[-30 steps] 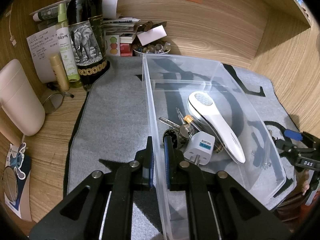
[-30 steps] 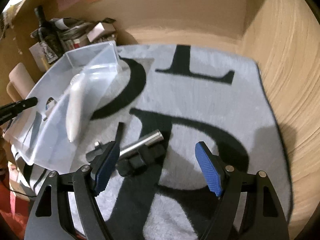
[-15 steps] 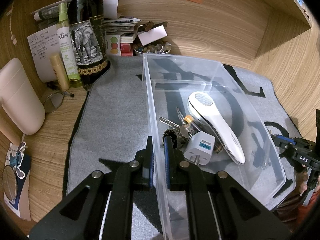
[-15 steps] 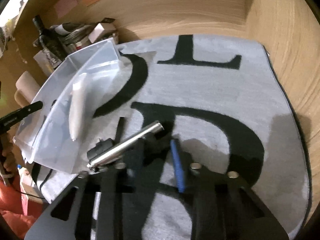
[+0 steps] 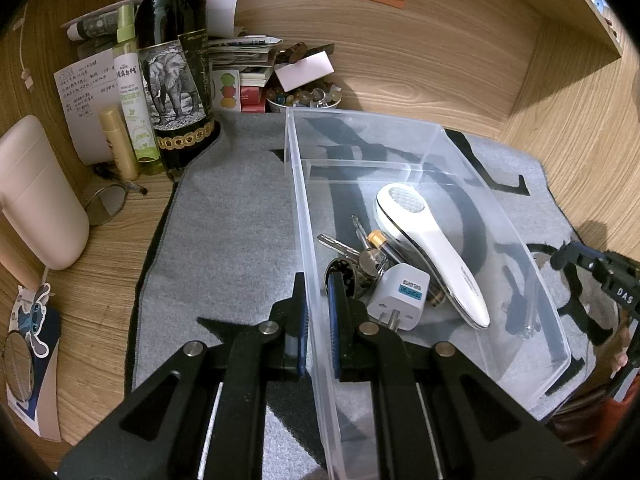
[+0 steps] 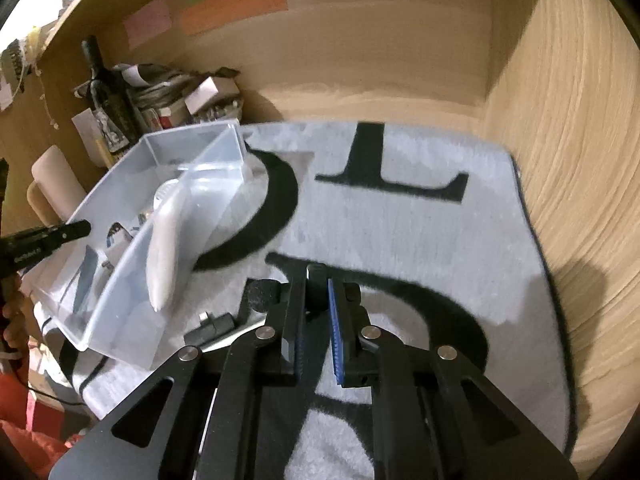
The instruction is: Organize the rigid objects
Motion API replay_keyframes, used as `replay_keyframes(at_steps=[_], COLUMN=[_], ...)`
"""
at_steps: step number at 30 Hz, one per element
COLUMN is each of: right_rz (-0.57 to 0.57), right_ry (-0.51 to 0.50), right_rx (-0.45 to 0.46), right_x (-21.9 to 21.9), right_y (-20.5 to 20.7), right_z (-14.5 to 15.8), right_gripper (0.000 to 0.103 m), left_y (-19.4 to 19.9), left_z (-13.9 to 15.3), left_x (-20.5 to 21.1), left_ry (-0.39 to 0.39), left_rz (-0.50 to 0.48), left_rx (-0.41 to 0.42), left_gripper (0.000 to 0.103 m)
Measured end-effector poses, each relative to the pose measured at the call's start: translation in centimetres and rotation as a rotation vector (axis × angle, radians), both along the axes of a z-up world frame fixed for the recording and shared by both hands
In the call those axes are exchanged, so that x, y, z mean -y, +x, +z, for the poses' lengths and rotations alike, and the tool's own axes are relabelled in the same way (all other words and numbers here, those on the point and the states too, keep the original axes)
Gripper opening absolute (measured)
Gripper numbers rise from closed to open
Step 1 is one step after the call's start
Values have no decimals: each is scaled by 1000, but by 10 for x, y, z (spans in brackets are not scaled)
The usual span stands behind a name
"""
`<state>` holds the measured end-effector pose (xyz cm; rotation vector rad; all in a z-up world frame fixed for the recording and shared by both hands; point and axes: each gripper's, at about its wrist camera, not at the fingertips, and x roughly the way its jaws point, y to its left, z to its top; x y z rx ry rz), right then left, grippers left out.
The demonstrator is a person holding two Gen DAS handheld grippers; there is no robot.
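Observation:
A clear plastic bin [image 5: 472, 168] stands on the grey mat. It holds a white handheld device [image 5: 432, 248], a white plug adapter [image 5: 400, 296], keys [image 5: 352, 248] and a small battery. My left gripper [image 5: 317, 292] is shut on the bin's near wall. My right gripper [image 6: 316, 312] is shut on a black and silver tool [image 6: 218, 326], lifted just above the mat [image 6: 400, 232] to the right of the bin [image 6: 132, 264]. Most of the tool is hidden behind the fingers.
A dark wine bottle [image 5: 176, 72], a green spray bottle [image 5: 134, 96], a gold tube, papers and a bowl of small stones [image 5: 304, 98] crowd the back left corner. A beige container [image 5: 36, 192] stands at the left. Wooden walls close the back and right.
My right gripper has closed on the black and silver tool and raised it off the mat. The left gripper has stayed clamped on the bin wall.

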<state>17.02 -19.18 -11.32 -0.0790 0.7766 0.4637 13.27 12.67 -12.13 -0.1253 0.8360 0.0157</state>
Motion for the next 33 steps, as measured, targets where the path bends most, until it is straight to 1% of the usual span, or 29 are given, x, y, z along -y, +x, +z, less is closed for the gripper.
replay_keyframes(at_steps=[6, 11, 19, 25, 29, 33], right_rz=[30, 78, 194, 280, 331, 372], right_ry=[26, 53, 81, 71, 33, -20], right_rx=[54, 104, 152, 145, 128, 92], right_x=[-12, -30, -77, -111, -135, -155], right_y=[1, 3, 5, 8, 9, 14], right_z=[20, 38, 56, 55, 50, 41], right_gripper=[10, 10, 10, 10, 10, 10], left_y=[0, 0, 0, 0, 0, -1], left_z=[0, 0, 0, 0, 0, 0], left_x=[0, 0, 0, -1, 0, 0], left_ry=[2, 1, 2, -1, -3, -3], left_rz=[-1, 0, 0, 0, 0, 0], left_rx=[0, 1, 0, 0, 1, 1], left_gripper=[8, 8, 8, 8, 8, 8])
